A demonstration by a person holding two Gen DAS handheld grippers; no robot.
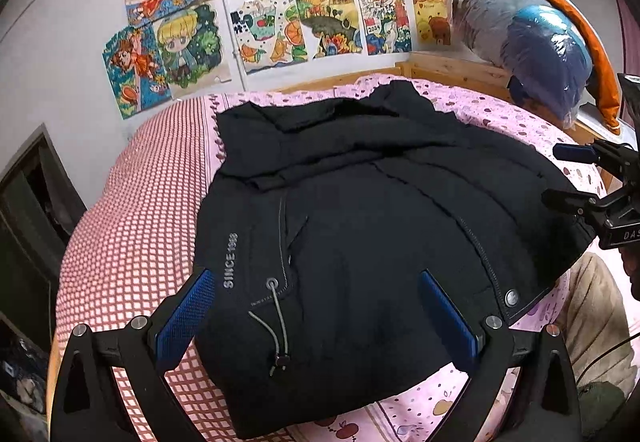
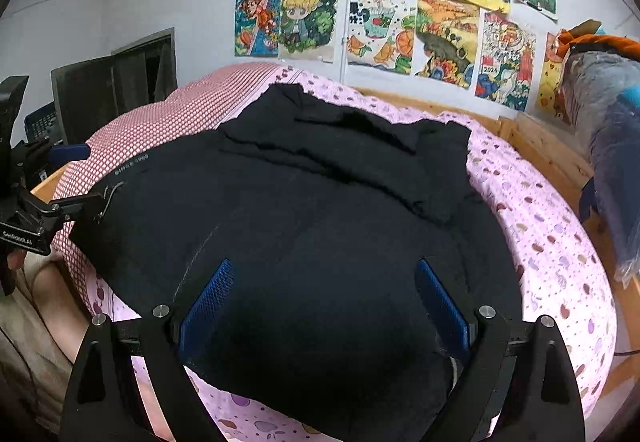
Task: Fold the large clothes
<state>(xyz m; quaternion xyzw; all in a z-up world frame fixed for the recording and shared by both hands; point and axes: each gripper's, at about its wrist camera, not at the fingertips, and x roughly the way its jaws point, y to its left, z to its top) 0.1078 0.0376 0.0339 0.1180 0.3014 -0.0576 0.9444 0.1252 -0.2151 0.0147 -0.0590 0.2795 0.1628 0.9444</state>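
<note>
Children's drawings (image 1: 256,2) covered the wall; on the bed (image 1: 132,210) a black jacket (image 1: 360,222) lay across the near edge; left gripper (image 1: 316,306) and right gripper (image 2: 324,298) hovered released above its hem; next, I judge, both must grasp that hem.

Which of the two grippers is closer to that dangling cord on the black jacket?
Left. The left gripper has the cord right between its open jaws, near the jacket hem. The right gripper hovers over the jacket's other side, well away from the cord.
</note>
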